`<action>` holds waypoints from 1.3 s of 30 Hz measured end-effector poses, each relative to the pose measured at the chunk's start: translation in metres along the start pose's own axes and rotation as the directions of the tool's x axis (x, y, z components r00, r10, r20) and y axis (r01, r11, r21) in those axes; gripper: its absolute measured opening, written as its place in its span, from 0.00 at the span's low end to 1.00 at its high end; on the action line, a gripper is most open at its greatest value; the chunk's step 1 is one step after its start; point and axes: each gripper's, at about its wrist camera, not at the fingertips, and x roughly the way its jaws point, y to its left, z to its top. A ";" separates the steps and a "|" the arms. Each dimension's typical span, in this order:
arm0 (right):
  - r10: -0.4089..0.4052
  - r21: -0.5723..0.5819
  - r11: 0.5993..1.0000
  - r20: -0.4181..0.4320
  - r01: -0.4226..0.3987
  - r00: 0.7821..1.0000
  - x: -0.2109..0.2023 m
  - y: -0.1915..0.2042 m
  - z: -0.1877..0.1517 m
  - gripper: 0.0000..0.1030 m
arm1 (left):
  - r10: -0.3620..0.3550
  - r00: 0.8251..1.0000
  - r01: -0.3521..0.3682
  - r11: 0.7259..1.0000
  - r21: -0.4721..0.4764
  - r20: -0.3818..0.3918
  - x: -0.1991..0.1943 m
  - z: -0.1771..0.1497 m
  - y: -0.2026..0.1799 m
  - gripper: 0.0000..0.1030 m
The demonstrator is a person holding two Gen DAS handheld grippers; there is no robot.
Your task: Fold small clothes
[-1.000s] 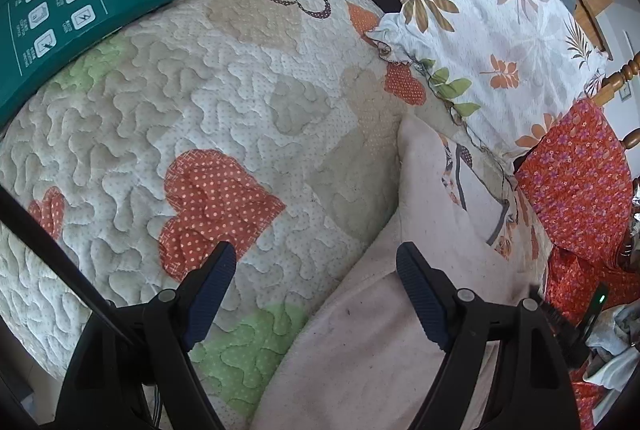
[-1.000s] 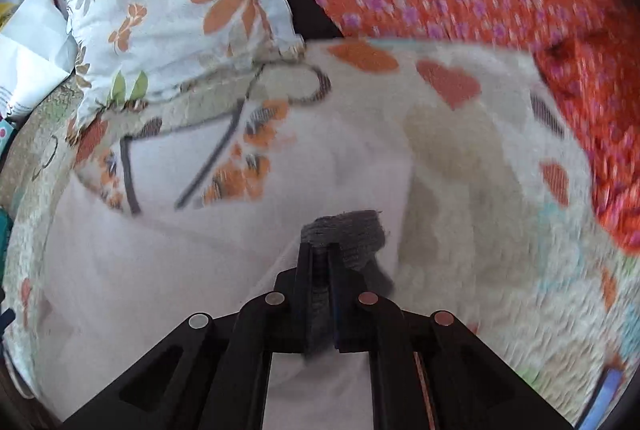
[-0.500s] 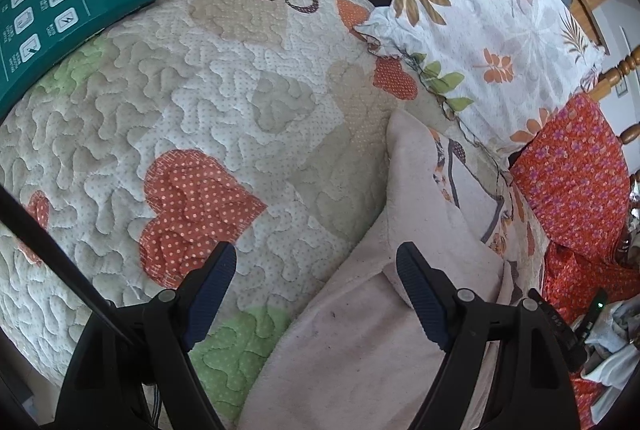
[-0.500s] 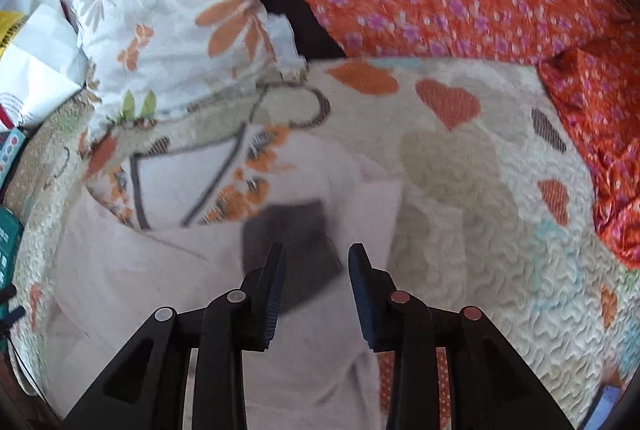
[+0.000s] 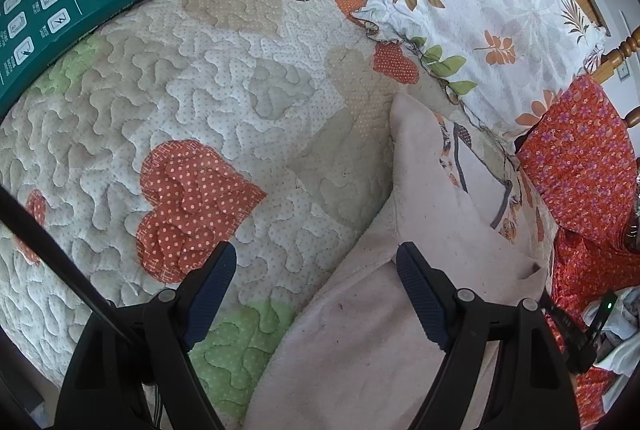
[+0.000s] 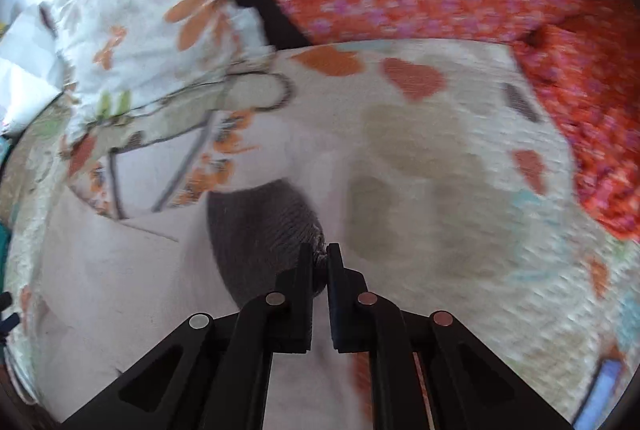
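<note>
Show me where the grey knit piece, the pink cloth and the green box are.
grey knit piece [image 6: 260, 230]: right wrist view, on its ribbed middle.
pink cloth [image 5: 360, 350]: left wrist view, on the plain near part.
green box [image 5: 68, 2]: left wrist view, on its printed top face.

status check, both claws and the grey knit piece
Left claw open, empty. Right claw shut on grey knit piece, over pale pink cloth. Nothing in the way.
</note>
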 end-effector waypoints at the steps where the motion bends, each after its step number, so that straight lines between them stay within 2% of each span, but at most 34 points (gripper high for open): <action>1: -0.033 0.005 0.999 -0.008 0.033 0.999 -0.002 -0.008 -0.004 0.07 | -0.002 1.000 0.002 1.000 0.004 0.004 -0.002 -0.002 0.000 0.79; 2: -0.067 0.004 0.998 -0.029 0.067 0.997 -0.002 -0.016 -0.010 0.08 | 0.000 1.000 0.000 1.000 0.008 0.007 -0.004 -0.003 0.000 0.79; 5: -0.075 -0.024 0.997 -0.039 0.074 0.996 -0.015 -0.019 -0.029 0.10 | 0.014 1.000 -0.014 1.000 0.025 0.014 -0.007 -0.011 0.001 0.79; 7: -0.067 -0.061 0.996 -0.024 0.066 0.997 -0.030 -0.014 -0.046 0.18 | 0.029 1.000 -0.030 0.998 0.047 0.012 -0.006 -0.019 0.000 0.79; 9: -0.049 -0.084 0.995 -0.024 0.047 0.999 -0.042 -0.010 -0.066 0.37 | 0.045 0.999 -0.046 0.997 0.066 0.011 -0.004 -0.029 -0.002 0.79; 11: -0.039 -0.102 0.994 -0.025 0.036 0.999 -0.047 -0.008 -0.087 0.38 | 0.048 0.999 -0.048 0.995 0.082 0.009 -0.006 -0.042 -0.006 0.79; 13: -0.066 -0.115 0.991 -0.014 0.064 0.998 -0.047 -0.010 -0.104 0.38 | 0.045 0.999 -0.048 0.993 0.111 0.029 -0.014 -0.057 -0.014 0.79; 15: -0.109 -0.079 0.991 0.001 0.109 0.994 -0.043 -0.019 -0.117 0.38 | 0.045 0.997 -0.054 0.987 0.149 0.060 -0.026 -0.073 -0.023 0.79; 16: -0.130 -0.025 0.991 0.000 0.129 0.992 -0.038 -0.031 -0.119 0.38 | 0.045 0.997 -0.056 0.986 0.158 0.069 -0.030 -0.078 -0.026 0.79; 19: -0.193 0.089 0.977 0.003 0.192 0.981 -0.019 -0.062 -0.114 0.43 | 0.039 0.993 -0.059 0.982 0.181 0.114 -0.048 -0.099 -0.034 0.79; 20: -0.213 0.111 0.971 -0.008 0.213 0.977 -0.007 -0.074 -0.109 0.49 | 0.043 0.991 -0.066 0.980 0.187 0.126 -0.052 -0.103 -0.035 0.79; 21: -0.216 0.122 0.969 -0.008 0.216 0.976 0.001 -0.082 -0.105 0.61 | 0.050 0.989 -0.078 0.978 0.195 0.142 -0.057 -0.107 -0.037 0.79; 23: -0.217 0.148 0.967 0.050 0.207 0.975 0.010 -0.098 -0.095 0.74 | 0.077 0.980 -0.117 0.970 0.214 0.185 -0.067 -0.116 -0.038 0.79; 25: -0.208 0.173 0.965 0.044 0.198 0.977 0.022 -0.115 -0.084 0.86 | 0.101 0.971 -0.150 0.964 0.221 0.219 -0.072 -0.120 -0.036 0.79; 26: -0.200 0.193 0.963 0.030 0.190 0.979 0.027 -0.122 -0.081 0.98 | 0.111 0.966 -0.164 0.962 0.219 0.233 -0.073 -0.122 -0.033 0.79; 28: -0.172 0.243 0.956 0.006 0.165 0.985 0.035 -0.138 -0.075 1.00 | 0.131 0.957 -0.187 0.960 0.207 0.258 -0.073 -0.122 -0.027 0.79; 33: -0.191 0.234 0.957 0.056 0.174 0.980 0.036 -0.135 -0.075 1.00 | 0.176 0.929 -0.241 0.955 0.172 0.326 -0.066 -0.123 -0.012 0.79; 39: -0.202 0.218 0.958 0.053 0.186 0.978 0.035 -0.129 -0.080 1.00 | 0.170 0.920 -0.240 0.957 0.164 0.354 -0.063 -0.131 -0.002 0.79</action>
